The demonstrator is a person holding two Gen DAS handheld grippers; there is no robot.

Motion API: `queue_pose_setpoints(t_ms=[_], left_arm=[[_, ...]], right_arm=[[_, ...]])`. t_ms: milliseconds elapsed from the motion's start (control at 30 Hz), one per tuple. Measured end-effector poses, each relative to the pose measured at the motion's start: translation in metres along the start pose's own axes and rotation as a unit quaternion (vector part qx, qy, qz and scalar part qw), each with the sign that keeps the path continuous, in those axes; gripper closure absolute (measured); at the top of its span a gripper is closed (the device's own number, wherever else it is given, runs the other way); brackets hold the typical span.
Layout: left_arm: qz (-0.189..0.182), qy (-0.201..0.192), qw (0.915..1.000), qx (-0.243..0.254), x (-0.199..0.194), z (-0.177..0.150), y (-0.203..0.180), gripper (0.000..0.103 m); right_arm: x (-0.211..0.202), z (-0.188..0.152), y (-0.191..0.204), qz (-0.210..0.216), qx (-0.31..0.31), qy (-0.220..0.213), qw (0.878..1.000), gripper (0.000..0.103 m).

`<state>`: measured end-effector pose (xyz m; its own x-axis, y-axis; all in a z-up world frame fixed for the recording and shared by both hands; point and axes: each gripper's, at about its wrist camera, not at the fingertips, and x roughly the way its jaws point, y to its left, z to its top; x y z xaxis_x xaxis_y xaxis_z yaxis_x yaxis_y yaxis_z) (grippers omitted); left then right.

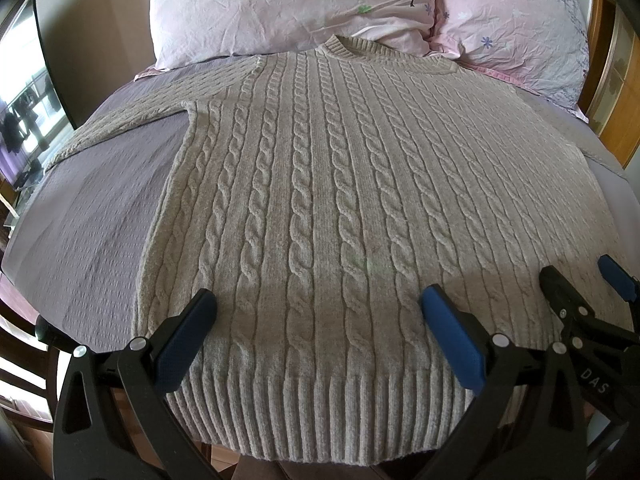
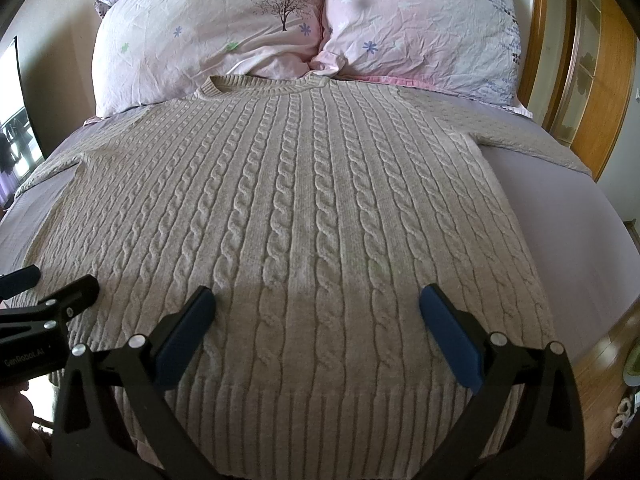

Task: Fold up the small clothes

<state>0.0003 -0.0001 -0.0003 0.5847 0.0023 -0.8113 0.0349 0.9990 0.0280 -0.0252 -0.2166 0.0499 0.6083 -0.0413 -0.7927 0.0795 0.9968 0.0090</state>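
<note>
A beige cable-knit sweater [image 1: 340, 184] lies flat on the bed, collar toward the pillows, ribbed hem nearest me. It also shows in the right wrist view [image 2: 300, 208]. One sleeve [image 1: 132, 120] stretches out to the left, the other sleeve [image 2: 520, 136] to the right. My left gripper [image 1: 320, 308] is open and empty, hovering over the hem's left half. My right gripper [image 2: 316, 308] is open and empty over the hem's right half. It also shows at the right edge of the left wrist view [image 1: 580, 280]. The left gripper shows at the left edge of the right wrist view [image 2: 52, 280].
The bed has a lilac sheet [image 1: 88, 216]. Two pink floral pillows [image 1: 288, 8] [image 2: 420, 28] lean at the head. A wooden frame [image 2: 600, 80] stands on the right. A window [image 1: 24, 120] is on the left. Wooden floor [image 2: 616, 360] lies beside the bed.
</note>
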Motion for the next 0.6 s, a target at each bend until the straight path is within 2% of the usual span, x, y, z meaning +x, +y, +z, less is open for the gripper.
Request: queue_pose_setpoints(t_ms=[233, 367, 433, 467, 500, 533, 567, 600], left_arm=[[0.000, -0.003, 1.0000, 0.000, 0.000, -0.001, 0.000, 0.001], [-0.003, -0.041, 0.9991, 0.010, -0.005, -0.011, -0.002, 0.001], [-0.008, -0.053, 0.9984, 0.017, -0.005, -0.014, -0.002, 0.001], [-0.012, -0.055, 0.9982, 0.021, -0.006, -0.013, -0.001, 0.001], [-0.019, -0.056, 0.9979, 0.026, -0.006, -0.011, 0.000, 0.001], [-0.029, -0.057, 0.9975, 0.030, -0.006, -0.009, 0.003, 0.001], [-0.054, -0.066, 0.9959, 0.030, -0.009, -0.005, 0.008, 0.001], [-0.076, -0.079, 0.9937, 0.026, -0.013, -0.001, 0.015, 0.001]], right_arm=[[0.000, 0.000, 0.000, 0.002, -0.003, -0.002, 1.000, 0.002], [0.001, 0.002, -0.004, 0.023, -0.025, -0.013, 0.999, 0.002], [0.002, 0.002, -0.011, 0.057, -0.057, -0.034, 0.996, 0.002], [0.002, 0.003, -0.012, 0.065, -0.063, -0.034, 0.995, 0.002], [0.001, 0.008, -0.021, 0.091, -0.066, -0.028, 0.993, 0.002], [-0.001, 0.018, -0.036, 0.113, -0.047, -0.026, 0.992, 0.002], [-0.007, 0.031, -0.059, 0.126, -0.014, -0.038, 0.991, 0.002], [-0.011, 0.037, -0.072, 0.128, 0.005, -0.048, 0.991, 0.002]])
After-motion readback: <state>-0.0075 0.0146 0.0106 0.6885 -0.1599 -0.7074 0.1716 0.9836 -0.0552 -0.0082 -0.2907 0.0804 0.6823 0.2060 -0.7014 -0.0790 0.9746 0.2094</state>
